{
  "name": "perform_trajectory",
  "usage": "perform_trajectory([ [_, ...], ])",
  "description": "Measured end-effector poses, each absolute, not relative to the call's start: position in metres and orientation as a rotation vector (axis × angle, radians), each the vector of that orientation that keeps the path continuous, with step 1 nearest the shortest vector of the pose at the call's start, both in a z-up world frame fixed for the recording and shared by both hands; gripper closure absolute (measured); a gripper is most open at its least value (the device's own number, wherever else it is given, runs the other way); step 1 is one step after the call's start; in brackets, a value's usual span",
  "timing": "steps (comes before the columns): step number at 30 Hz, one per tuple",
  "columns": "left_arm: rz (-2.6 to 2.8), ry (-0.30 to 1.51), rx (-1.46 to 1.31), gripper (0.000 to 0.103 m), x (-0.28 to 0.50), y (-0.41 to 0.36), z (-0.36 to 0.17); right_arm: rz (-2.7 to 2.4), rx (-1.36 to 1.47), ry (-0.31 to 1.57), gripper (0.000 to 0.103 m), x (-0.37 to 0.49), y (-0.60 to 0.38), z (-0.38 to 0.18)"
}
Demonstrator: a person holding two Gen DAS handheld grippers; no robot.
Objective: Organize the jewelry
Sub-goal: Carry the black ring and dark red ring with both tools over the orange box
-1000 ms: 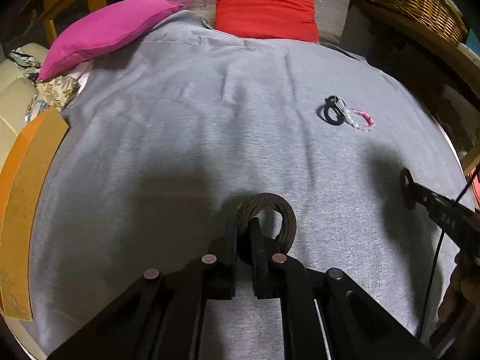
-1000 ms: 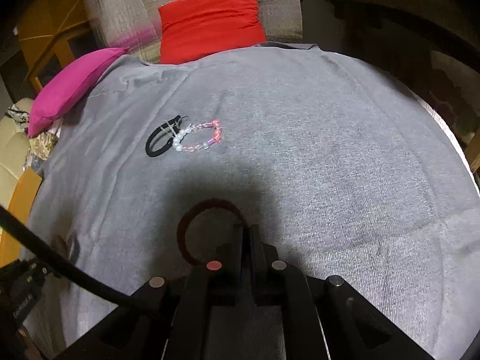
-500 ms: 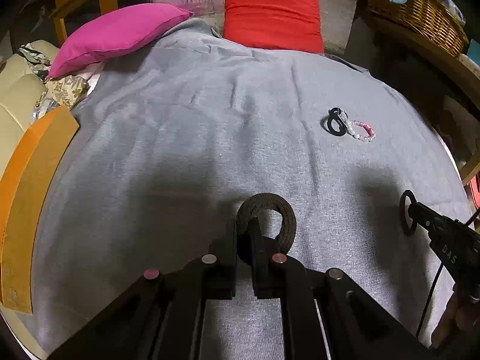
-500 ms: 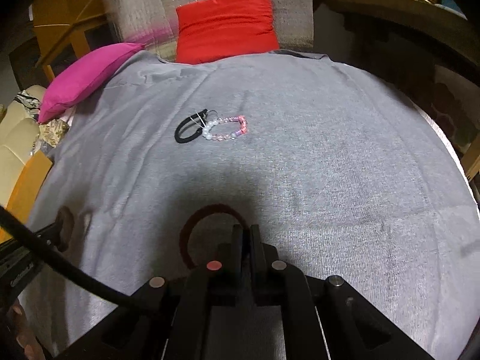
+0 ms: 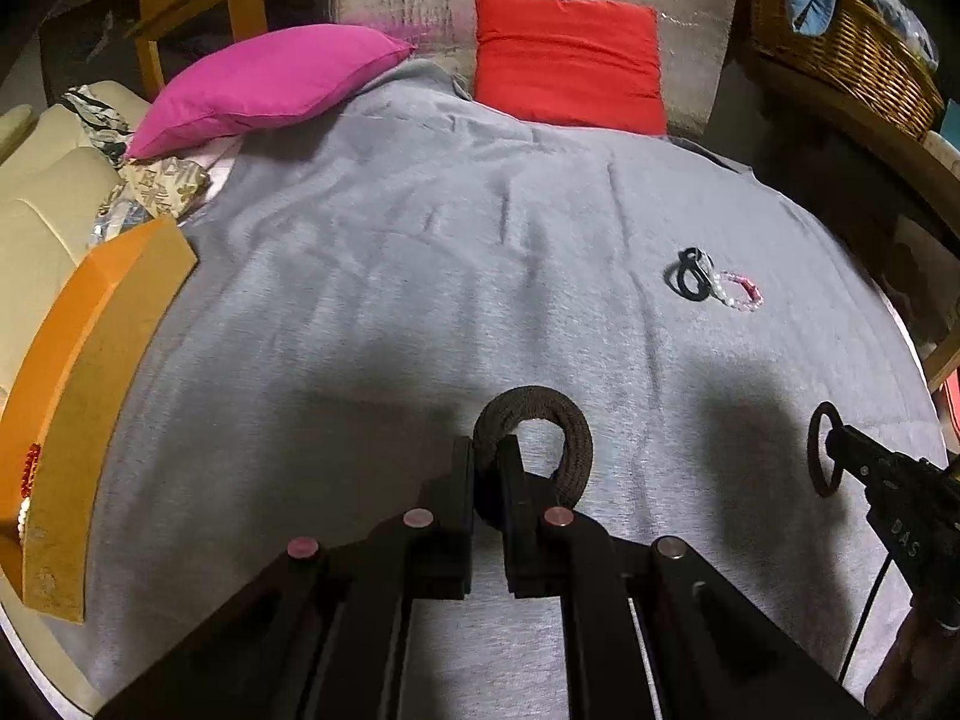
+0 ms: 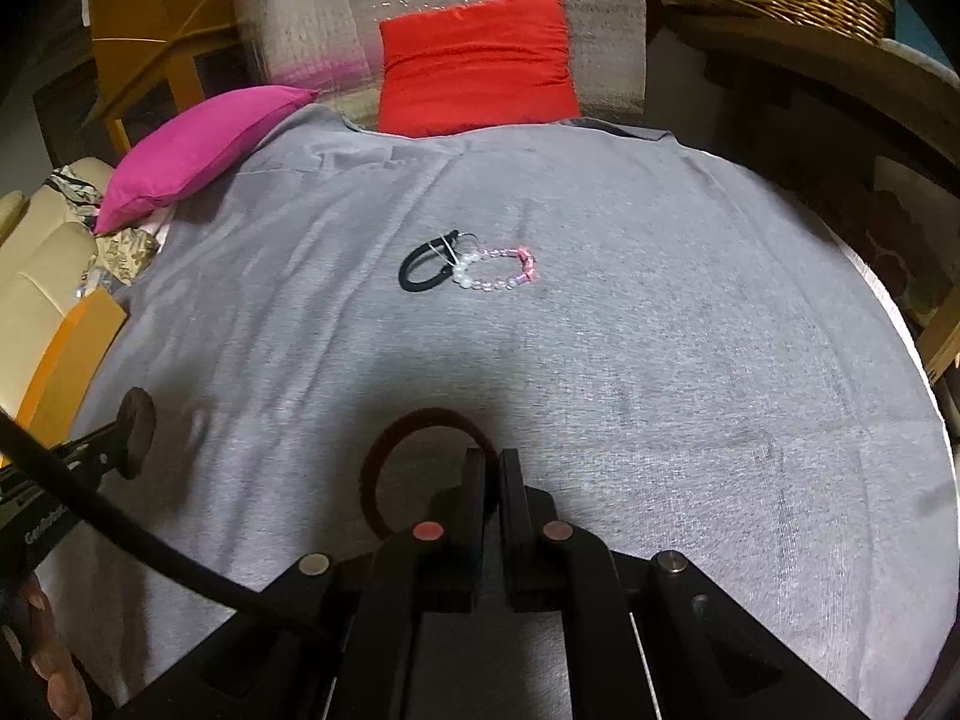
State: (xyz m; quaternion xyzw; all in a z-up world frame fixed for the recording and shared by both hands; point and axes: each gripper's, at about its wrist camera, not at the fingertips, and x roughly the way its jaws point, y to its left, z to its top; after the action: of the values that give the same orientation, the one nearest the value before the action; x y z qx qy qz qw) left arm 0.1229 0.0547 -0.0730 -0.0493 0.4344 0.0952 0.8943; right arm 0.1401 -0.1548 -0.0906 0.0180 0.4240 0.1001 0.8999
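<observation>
My left gripper [image 5: 487,450] is shut on a thick dark woven bangle [image 5: 561,426], held above the grey cloth [image 5: 390,276]. My right gripper [image 6: 492,465] is shut on a thin dark red bangle [image 6: 384,450]; that thin red bangle [image 5: 823,450] also shows at the right edge of the left wrist view. In the right wrist view the woven bangle [image 6: 135,432] appears edge-on at the left. On the cloth lie a black loop [image 6: 423,267] and a pink and white bead bracelet [image 6: 495,270], touching each other.
An orange box [image 5: 78,396] stands at the left edge of the cloth, with red beads [image 5: 27,468] showing at its side. A magenta cushion [image 5: 270,81] and a red cushion [image 5: 567,63] lie at the far end. A wicker basket [image 5: 852,54] sits at the right.
Both grippers have lifted and drawn back a little with their bangles; the cloth and cushions sit lower and smaller in view. The black loop and bead bracelet have stayed in place.
</observation>
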Motion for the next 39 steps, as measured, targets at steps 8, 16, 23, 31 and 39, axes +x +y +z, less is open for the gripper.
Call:
perform_trajectory([
  [8,0.235,0.875,-0.099,0.096,0.109,0.071,-0.067,0.221,0.010,0.842,0.098,0.131,-0.141,-0.071],
  [16,0.275,0.844,-0.107,0.096,0.092,0.092,-0.057,0.258,-0.019,0.823,0.098,0.124,-0.116,-0.058],
  [23,0.313,0.821,-0.120,0.095,0.076,0.112,-0.049,0.303,-0.051,0.808,0.098,0.114,-0.087,-0.049],
  [31,0.357,0.803,-0.141,0.095,0.059,0.137,-0.042,0.345,-0.080,0.793,0.098,0.105,-0.054,-0.040],
  [39,0.422,0.788,-0.154,0.095,0.038,0.165,-0.035,0.399,-0.116,0.767,0.098,0.098,-0.019,-0.027],
])
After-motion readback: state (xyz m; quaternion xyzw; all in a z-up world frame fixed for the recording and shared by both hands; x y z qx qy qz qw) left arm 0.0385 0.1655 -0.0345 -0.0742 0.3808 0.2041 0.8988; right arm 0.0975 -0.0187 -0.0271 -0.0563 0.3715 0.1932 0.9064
